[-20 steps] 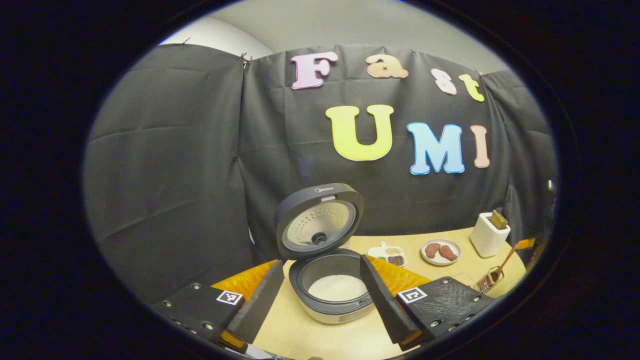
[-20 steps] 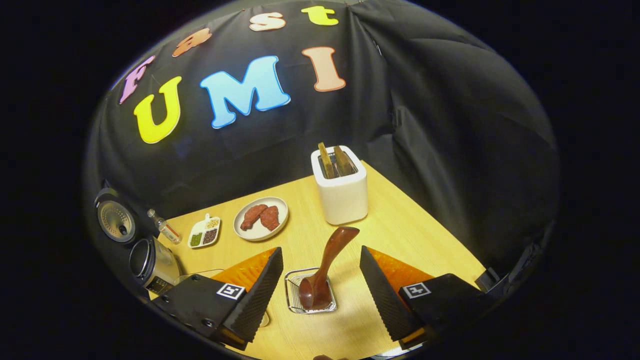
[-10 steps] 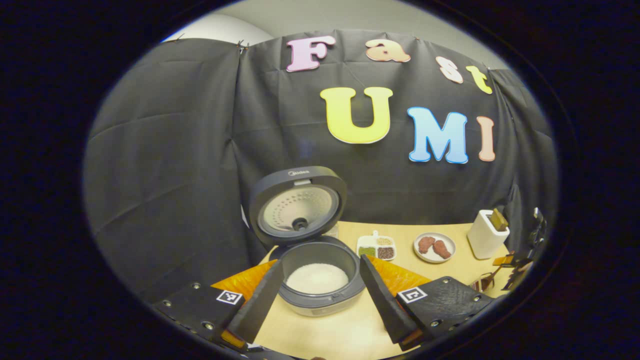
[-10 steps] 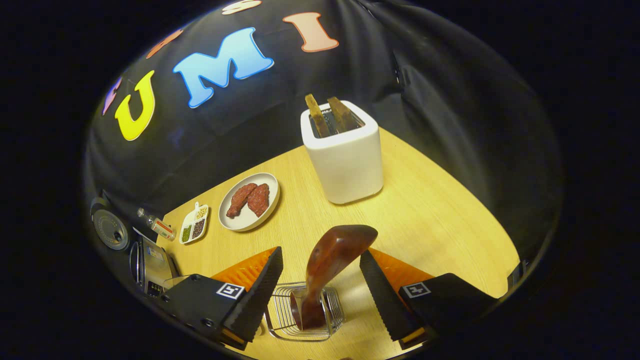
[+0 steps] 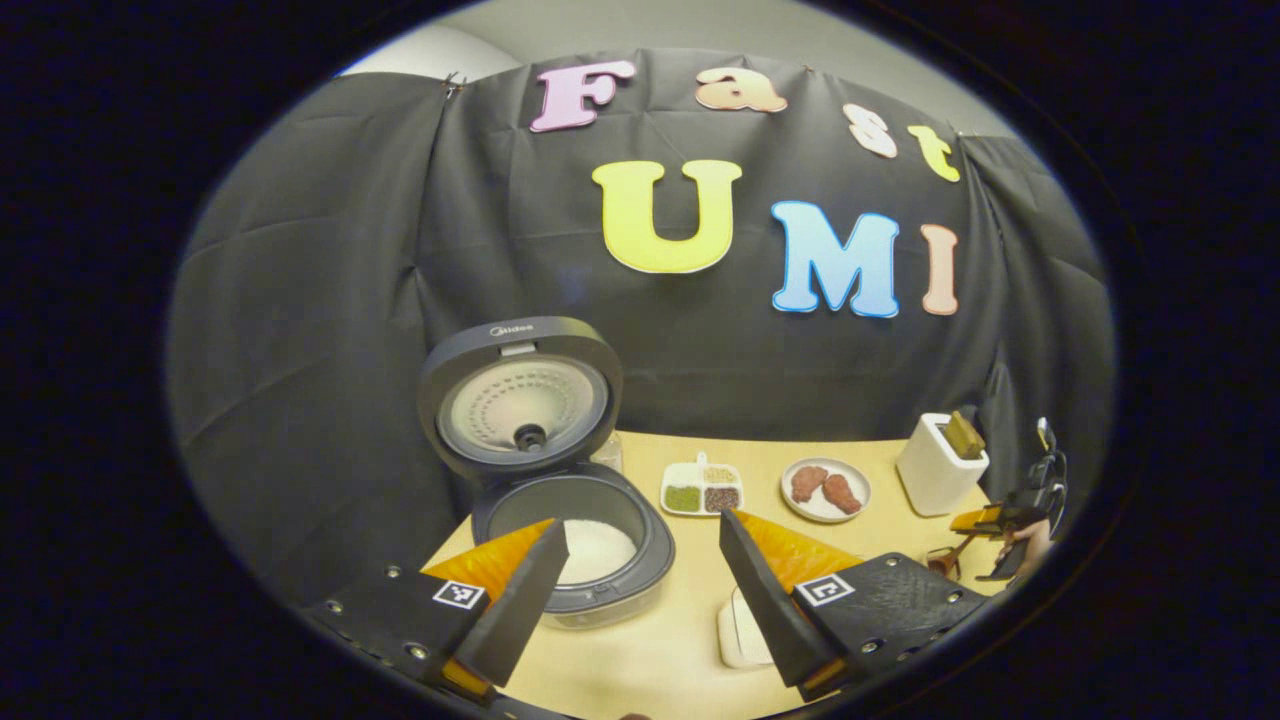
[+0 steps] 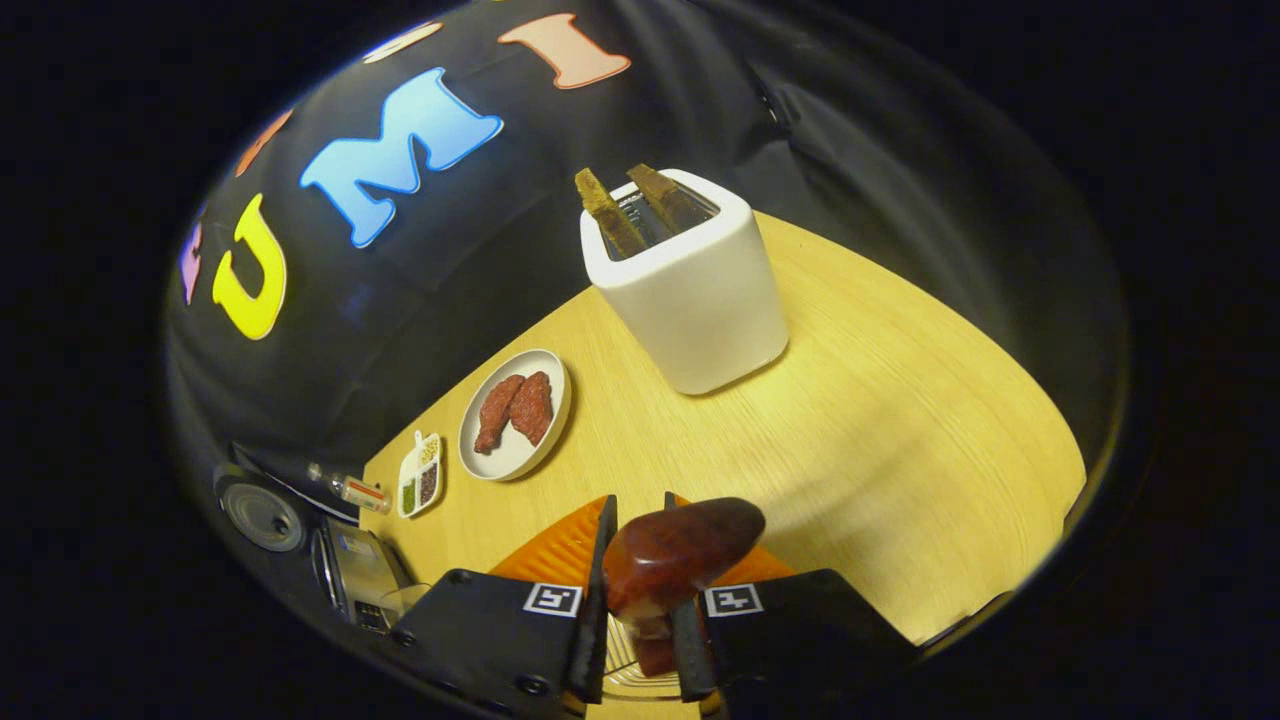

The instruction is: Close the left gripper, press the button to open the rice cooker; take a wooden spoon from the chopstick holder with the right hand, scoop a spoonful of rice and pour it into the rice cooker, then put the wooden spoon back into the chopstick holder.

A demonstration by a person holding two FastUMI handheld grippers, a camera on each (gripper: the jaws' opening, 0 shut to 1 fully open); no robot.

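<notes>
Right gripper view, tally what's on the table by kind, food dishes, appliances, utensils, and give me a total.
Food dishes: 2, the meat plate and the divided dish.
Appliances: 2, the toaster and the rice cooker.
Utensils: 1, the wooden spoon, clamped in the right gripper.
Bottles: 1, small bottle.
Total: 6.

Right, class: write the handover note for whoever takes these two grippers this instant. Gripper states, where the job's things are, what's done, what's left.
Left gripper: open, holding nothing, near the rice cooker.
Right gripper: shut on the wooden spoon, which stands in the wire chopstick holder.
Done: cooker lid is up; white rice shows inside.
Left: lift the spoon out, scoop rice, pour it into the cooker, return the spoon to the holder.
</notes>
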